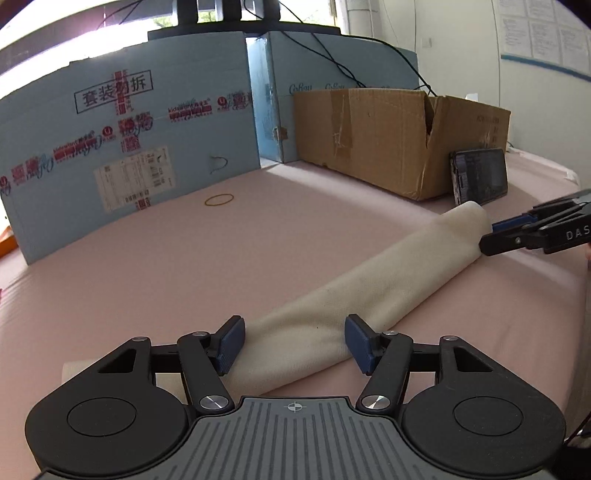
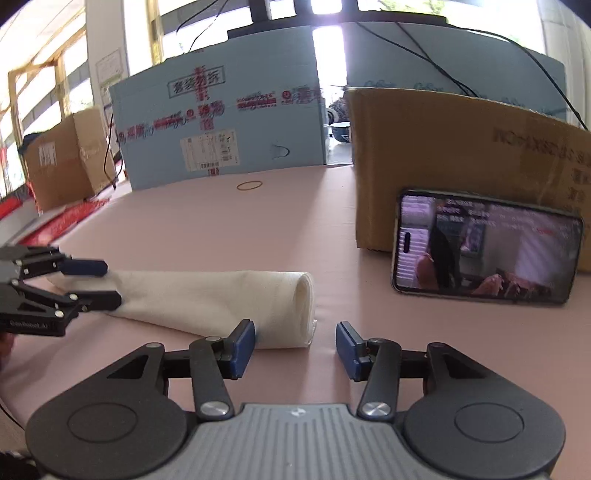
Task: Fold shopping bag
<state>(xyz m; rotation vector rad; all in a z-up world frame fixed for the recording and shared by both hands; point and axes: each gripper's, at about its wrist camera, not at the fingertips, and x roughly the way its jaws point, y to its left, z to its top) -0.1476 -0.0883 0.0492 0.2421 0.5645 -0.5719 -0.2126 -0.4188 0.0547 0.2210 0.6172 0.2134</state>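
Setting: an office room arranged as a makeshift test bench.

You work on a pink-covered table (image 1: 295, 229) screened by upright blue foam boards (image 1: 129, 140), with a taped cardboard box (image 1: 388, 136) and a propped phone (image 2: 487, 247) on it. Printed sheets (image 1: 543, 33) hang on the wall; cables (image 2: 443, 48) trail overhead by bright windows.

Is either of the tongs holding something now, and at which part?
Nothing is held. The left tongs stand open around one end of the rolled cream cloth bag; the right tongs are open at its other end.
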